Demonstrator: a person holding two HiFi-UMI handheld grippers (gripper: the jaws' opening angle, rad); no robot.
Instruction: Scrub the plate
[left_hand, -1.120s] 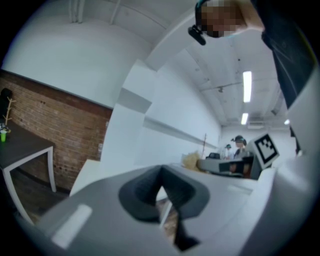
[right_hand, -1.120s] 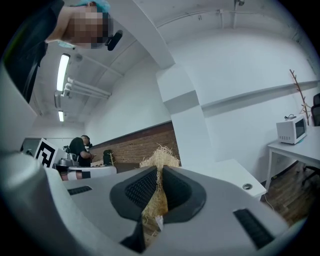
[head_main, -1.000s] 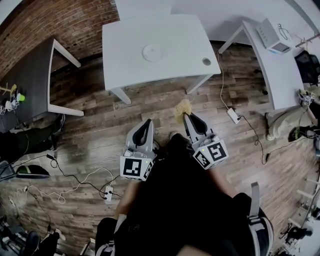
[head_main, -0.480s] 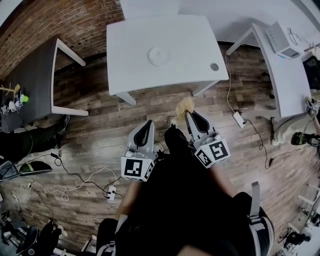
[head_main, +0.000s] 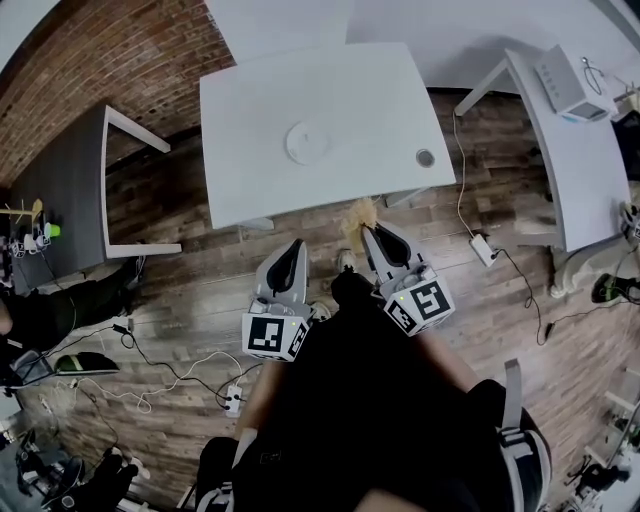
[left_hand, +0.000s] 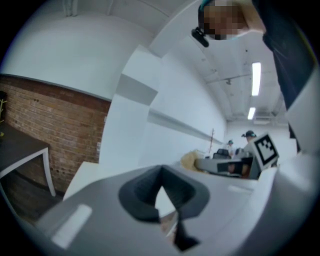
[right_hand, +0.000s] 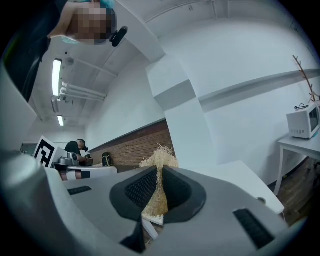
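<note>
Ahead of you stands the white desk (head_main: 250, 120), with the plate (head_main: 305, 142) lying near its middle, well apart from both claws. Your right claw (head_main: 366, 232) pinches a straw-coloured scrubber (head_main: 358, 212). Your left claw (head_main: 293, 248) looks closed on nothing. Scrubbing isn't started yet: you must reach the plate first.

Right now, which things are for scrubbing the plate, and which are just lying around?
For the job:
plate on the white table
scrubber, in the jaws of the right gripper

Just lying about:
power strip on the floor
white box
dark table
</note>
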